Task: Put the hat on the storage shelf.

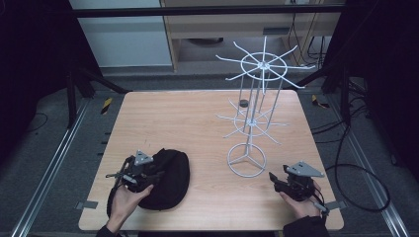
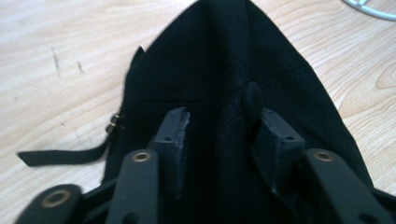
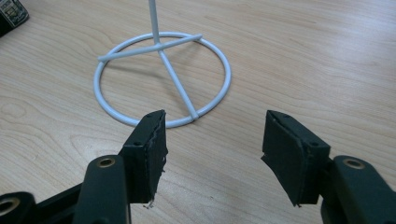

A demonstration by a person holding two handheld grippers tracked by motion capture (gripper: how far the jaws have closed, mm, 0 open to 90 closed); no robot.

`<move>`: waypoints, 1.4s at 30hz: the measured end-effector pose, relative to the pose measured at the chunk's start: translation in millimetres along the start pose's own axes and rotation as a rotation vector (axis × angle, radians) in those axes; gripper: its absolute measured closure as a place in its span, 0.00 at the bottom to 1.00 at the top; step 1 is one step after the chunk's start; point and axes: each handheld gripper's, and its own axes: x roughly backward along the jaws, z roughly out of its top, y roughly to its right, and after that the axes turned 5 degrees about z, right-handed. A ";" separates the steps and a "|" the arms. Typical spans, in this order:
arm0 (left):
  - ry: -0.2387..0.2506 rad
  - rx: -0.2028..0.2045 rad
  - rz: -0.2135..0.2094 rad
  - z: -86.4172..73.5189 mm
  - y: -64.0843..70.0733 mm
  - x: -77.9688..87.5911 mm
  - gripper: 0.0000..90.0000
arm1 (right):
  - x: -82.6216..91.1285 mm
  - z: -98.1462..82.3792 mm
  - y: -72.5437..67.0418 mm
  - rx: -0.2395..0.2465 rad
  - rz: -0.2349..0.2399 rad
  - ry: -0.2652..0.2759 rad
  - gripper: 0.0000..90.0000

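Note:
A black cap (image 1: 170,180) lies on the wooden table (image 1: 197,118) at the front left. My left gripper (image 1: 154,176) rests on its left side. In the left gripper view the jaws stand apart on either side of a ridge of the cap's fabric (image 2: 219,70), and the cap's top button (image 2: 252,100) sits just ahead of the right pad (image 2: 275,140). I see no firm pinch on the fabric. My right gripper (image 1: 273,178) stands open at the front right with nothing between its pads (image 3: 152,144). It points at the base ring (image 3: 161,79) of a white wire stand (image 1: 253,123).
The wire stand has two tiers of spoke hooks (image 1: 264,64) and rises at the table's right middle. A small dark round thing (image 1: 243,103) lies behind it. A loose strap (image 2: 60,156) trails from the cap. Bare wood lies at the far left.

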 end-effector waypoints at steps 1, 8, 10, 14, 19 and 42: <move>-0.005 0.004 -0.005 -0.8 -0.4 -1.1 0.75 | -0.6 -0.1 -0.1 0.000 0.003 -0.003 0.45; 0.054 0.013 0.000 -0.3 -0.6 8.4 0.91 | -1.2 -0.6 1.3 -0.001 0.002 -0.009 0.45; 0.083 0.009 0.002 0.3 -0.9 13.9 0.94 | -1.1 -0.7 1.9 -0.006 0.001 -0.009 0.45; 0.128 -0.005 -0.004 1.4 -1.2 24.2 0.95 | -0.9 -1.0 3.3 -0.004 -0.003 -0.008 0.45; 0.192 -0.012 -0.023 3.2 1.0 36.1 0.95 | -0.6 -1.2 3.6 -0.008 -0.005 -0.005 0.45; 0.598 -0.046 -0.150 35.5 26.3 111.0 0.95 | 1.1 -2.0 6.1 -0.006 -0.023 0.008 0.44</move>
